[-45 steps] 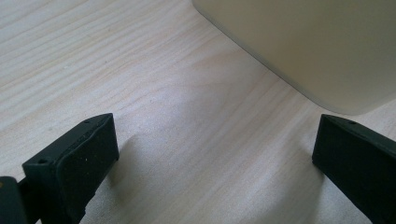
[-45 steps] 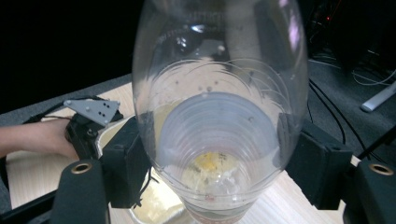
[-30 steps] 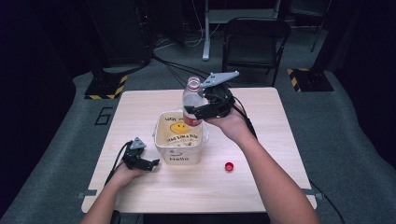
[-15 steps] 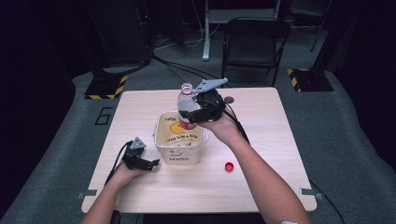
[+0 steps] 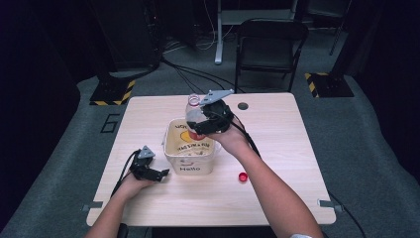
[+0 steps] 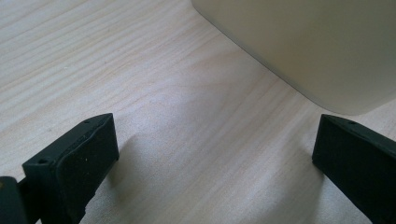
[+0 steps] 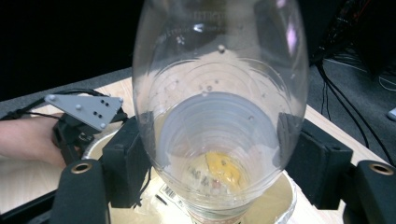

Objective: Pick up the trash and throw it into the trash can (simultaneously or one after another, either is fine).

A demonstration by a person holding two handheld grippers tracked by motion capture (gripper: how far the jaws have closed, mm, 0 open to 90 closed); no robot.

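Note:
A clear plastic bottle with no cap stands nearly upright over a cream bucket marked "Hello", its lower end at the bucket's mouth. My right gripper is shut on the bottle's body. In the right gripper view the bottle sits between both jaws of that gripper, with the bucket rim beneath. My left gripper rests on the table left of the bucket, open and holding nothing. In the left gripper view its jaws stand wide apart just short of the bucket wall.
A red bottle cap lies on the wooden table to the right of the bucket. A round cable hole is near the table's far edge. A black chair stands behind the table.
My right gripper has carried the bottle a little left and down, closer over the bucket. The left gripper has stayed where it was.

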